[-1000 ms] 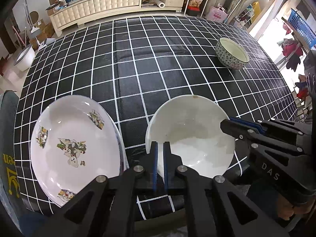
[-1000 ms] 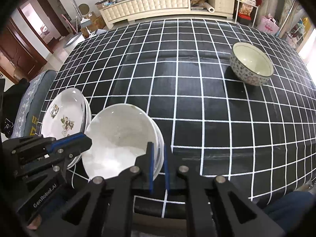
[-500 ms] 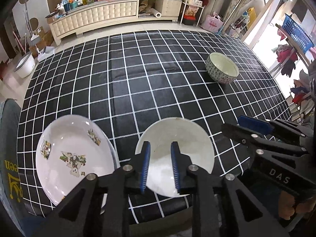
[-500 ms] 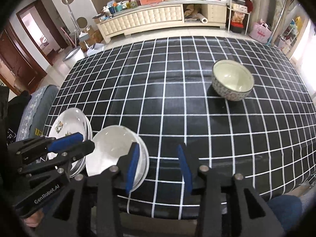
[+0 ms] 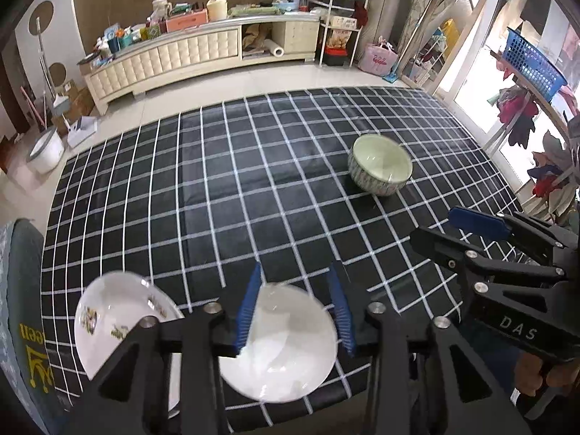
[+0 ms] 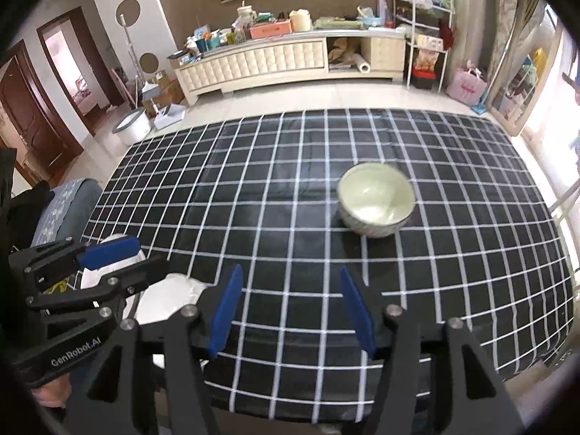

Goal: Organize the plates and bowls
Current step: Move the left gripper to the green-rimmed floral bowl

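A plain white bowl rests on the black checked tablecloth near its front edge. A flower-printed plate lies just left of it. A patterned bowl stands alone at the right middle, also in the right wrist view. My left gripper is open and empty, raised above the white bowl. My right gripper is open and empty, right of the white bowl and above the cloth. The plate is mostly hidden by the left gripper in the right wrist view.
A grey cushioned seat sits at the table's left front corner. A long cream cabinet with clutter stands beyond the far edge. A white bucket is on the floor at the left.
Both grippers let go of the white bowl's rim, opened wide and rose back from the table. The white bowl stays beside the printed plate.
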`<state>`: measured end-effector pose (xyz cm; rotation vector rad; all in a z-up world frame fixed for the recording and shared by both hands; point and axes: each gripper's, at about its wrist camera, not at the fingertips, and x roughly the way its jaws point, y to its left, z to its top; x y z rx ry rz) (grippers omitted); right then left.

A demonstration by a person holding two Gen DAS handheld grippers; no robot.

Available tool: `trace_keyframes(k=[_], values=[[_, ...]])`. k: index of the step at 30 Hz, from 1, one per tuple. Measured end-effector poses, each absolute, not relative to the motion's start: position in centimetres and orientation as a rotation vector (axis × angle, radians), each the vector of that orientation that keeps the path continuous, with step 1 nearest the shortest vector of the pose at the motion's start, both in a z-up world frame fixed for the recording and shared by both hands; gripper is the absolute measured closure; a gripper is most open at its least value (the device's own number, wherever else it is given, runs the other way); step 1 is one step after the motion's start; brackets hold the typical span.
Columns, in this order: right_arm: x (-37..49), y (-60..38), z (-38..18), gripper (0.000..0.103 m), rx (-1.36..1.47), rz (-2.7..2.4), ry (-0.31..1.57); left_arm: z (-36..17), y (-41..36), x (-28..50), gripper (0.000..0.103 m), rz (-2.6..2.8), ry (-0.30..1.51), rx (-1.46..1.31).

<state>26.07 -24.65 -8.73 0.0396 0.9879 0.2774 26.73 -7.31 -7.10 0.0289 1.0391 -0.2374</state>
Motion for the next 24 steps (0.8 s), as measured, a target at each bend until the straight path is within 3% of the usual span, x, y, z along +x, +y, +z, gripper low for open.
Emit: trace_keyframes(k=[24], values=[[33.2,-32.5,-10.5,0.039,0.074,0.172,1.022,-7.4,-17.1,36.3,0.061,-0.27,1.078,0.148]])
